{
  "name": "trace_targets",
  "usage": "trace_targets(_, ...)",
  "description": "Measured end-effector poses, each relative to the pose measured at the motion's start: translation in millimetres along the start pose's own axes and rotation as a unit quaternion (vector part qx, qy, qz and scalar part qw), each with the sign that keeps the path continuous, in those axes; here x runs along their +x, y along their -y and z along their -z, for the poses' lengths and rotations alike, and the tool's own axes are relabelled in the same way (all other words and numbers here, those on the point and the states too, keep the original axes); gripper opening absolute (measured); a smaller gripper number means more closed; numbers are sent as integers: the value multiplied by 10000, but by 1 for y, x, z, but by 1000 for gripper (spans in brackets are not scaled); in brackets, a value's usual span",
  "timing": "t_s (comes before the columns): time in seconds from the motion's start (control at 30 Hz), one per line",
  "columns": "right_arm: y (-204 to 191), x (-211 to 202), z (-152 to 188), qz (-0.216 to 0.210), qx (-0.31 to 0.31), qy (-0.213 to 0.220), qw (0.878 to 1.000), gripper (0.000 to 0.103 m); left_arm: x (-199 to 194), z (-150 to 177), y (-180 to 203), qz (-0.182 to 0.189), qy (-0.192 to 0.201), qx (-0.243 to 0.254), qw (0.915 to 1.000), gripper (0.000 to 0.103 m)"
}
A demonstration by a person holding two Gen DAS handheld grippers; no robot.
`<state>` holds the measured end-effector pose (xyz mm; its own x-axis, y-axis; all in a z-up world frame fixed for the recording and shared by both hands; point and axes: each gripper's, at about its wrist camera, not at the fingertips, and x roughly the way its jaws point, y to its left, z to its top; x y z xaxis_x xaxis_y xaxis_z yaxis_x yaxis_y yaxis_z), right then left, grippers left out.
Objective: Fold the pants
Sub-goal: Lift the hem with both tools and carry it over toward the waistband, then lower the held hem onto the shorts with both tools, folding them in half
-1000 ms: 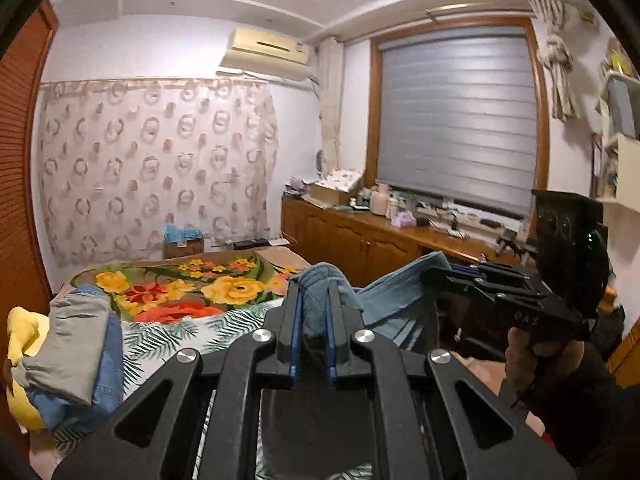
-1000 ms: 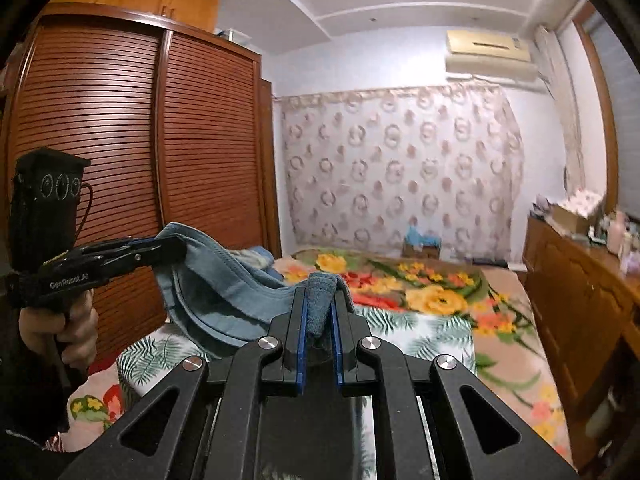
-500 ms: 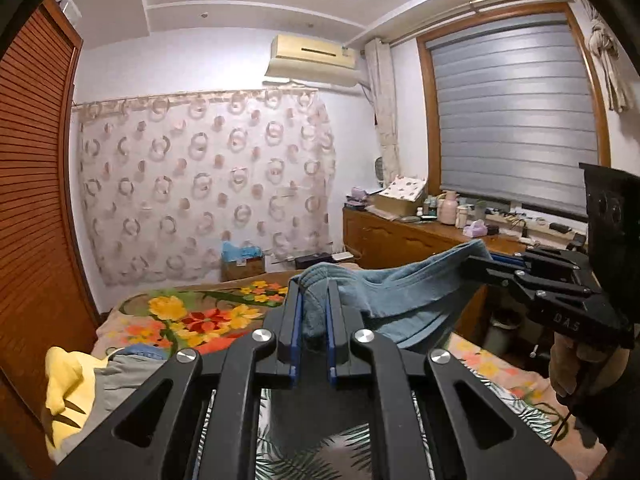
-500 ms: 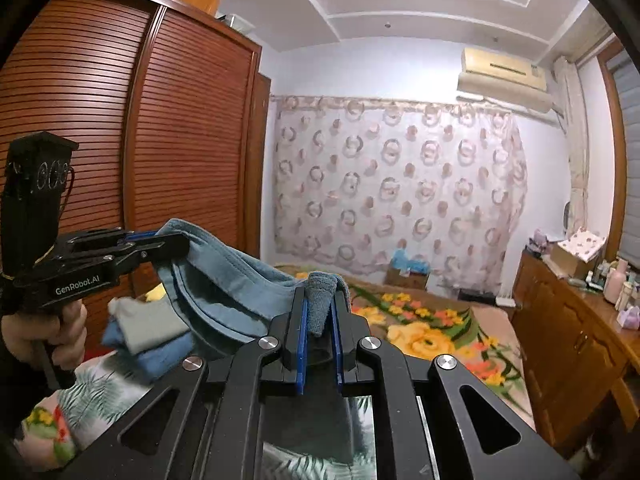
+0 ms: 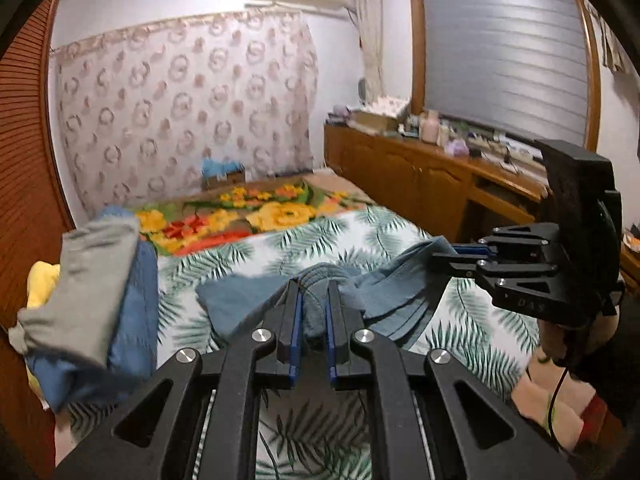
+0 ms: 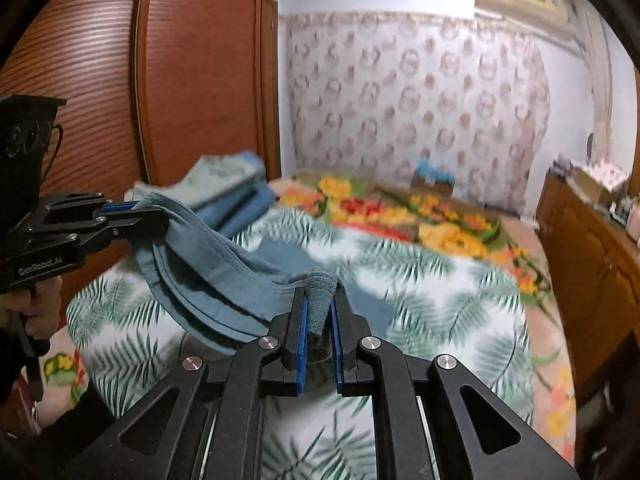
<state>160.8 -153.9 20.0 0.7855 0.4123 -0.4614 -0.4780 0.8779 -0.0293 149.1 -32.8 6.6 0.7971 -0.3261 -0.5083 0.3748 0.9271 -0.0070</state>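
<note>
Blue-grey pants (image 5: 396,292) (image 6: 208,264) hang stretched between my two grippers above a bed with a palm-leaf sheet (image 5: 304,240) (image 6: 436,276). My left gripper (image 5: 314,292) is shut on a bunched edge of the pants; it also shows at the left of the right wrist view, left gripper (image 6: 154,214). My right gripper (image 6: 320,292) is shut on the other end of the same edge; in the left wrist view the right gripper (image 5: 442,254) sits at the right. The lower part of the pants (image 5: 236,300) lies on the sheet.
A pile of folded clothes (image 5: 100,272) (image 6: 224,184), grey on blue, sits at the bed's left by a wooden wardrobe (image 6: 200,72). A floral blanket (image 5: 248,212) covers the far bed. A long wooden cabinet (image 5: 408,176) runs along the right under the window.
Both grippers have come down toward the bed with the pants still held. The views tilted from the ceiling down to the sheet, and the pants' lower part now lies on it.
</note>
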Motion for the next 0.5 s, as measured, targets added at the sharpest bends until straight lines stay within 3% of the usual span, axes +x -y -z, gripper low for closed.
trace_targets(0.5, 18, -5, 16, -244, 388, -248, 9986, 10, -5, 36, 6, 59, -201, -91, 9997, 11)
